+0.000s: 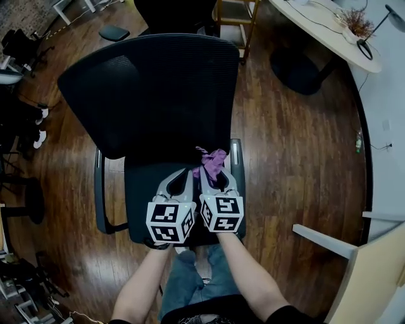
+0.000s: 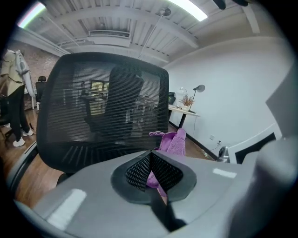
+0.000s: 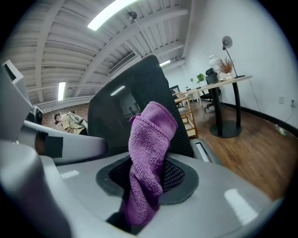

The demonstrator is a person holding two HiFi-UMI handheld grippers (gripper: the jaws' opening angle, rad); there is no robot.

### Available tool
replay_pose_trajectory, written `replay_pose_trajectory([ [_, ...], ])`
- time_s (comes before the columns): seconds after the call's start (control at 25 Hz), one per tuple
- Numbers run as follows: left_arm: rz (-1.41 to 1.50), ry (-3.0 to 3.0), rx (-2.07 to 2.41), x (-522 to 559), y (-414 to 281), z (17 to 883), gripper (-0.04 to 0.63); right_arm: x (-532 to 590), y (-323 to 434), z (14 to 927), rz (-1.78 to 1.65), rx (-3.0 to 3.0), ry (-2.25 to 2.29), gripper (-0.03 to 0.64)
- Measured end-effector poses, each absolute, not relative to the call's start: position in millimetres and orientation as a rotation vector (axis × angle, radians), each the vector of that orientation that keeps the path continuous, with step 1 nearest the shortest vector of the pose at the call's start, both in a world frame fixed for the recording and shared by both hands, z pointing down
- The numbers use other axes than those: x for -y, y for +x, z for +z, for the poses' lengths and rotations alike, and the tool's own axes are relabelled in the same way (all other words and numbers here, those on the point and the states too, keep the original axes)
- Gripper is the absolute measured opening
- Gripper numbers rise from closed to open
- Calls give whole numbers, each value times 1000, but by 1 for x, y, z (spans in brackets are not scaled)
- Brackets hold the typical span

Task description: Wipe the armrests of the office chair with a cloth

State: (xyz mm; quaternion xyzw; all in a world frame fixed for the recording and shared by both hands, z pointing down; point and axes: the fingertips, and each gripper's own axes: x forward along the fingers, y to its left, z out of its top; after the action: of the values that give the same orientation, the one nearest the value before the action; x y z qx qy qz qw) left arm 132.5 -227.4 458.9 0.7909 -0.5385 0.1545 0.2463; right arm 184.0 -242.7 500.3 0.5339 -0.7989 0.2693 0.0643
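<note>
A black office chair stands below me in the head view, with a mesh back (image 1: pixel 149 88), a left armrest (image 1: pixel 99 190) and a right armrest (image 1: pixel 236 159). Both grippers hover side by side over the seat (image 1: pixel 142 190). My right gripper (image 1: pixel 215 169) is shut on a purple cloth (image 1: pixel 213 157), which sticks up in a twisted roll between its pads (image 3: pixel 150 153). My left gripper (image 1: pixel 183 174) is shut too. Purple cloth (image 2: pixel 171 142) shows just past its tips and in the slit between its pads; whether any of it is pinched there I cannot tell.
Wood floor surrounds the chair. A round white desk (image 1: pixel 335 31) with a lamp stands at the back right, with a dark chair base (image 1: pixel 300 73) under it. A wooden shelf (image 1: pixel 237 19) stands behind the chair. Dark equipment clutters the left edge (image 1: pixel 19 114). A pale panel (image 1: pixel 373 266) rises at the lower right.
</note>
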Motion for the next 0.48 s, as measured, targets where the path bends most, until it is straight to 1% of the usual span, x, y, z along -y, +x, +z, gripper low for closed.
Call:
replay_pose_trajectory([
  [0.24,433,2245,1335,254,138,468,5,264,190,528,867,2287,1763,117],
  [0.48,506,2350,1170,267,134,489,5,271,198,557,885,2160,1907,117],
])
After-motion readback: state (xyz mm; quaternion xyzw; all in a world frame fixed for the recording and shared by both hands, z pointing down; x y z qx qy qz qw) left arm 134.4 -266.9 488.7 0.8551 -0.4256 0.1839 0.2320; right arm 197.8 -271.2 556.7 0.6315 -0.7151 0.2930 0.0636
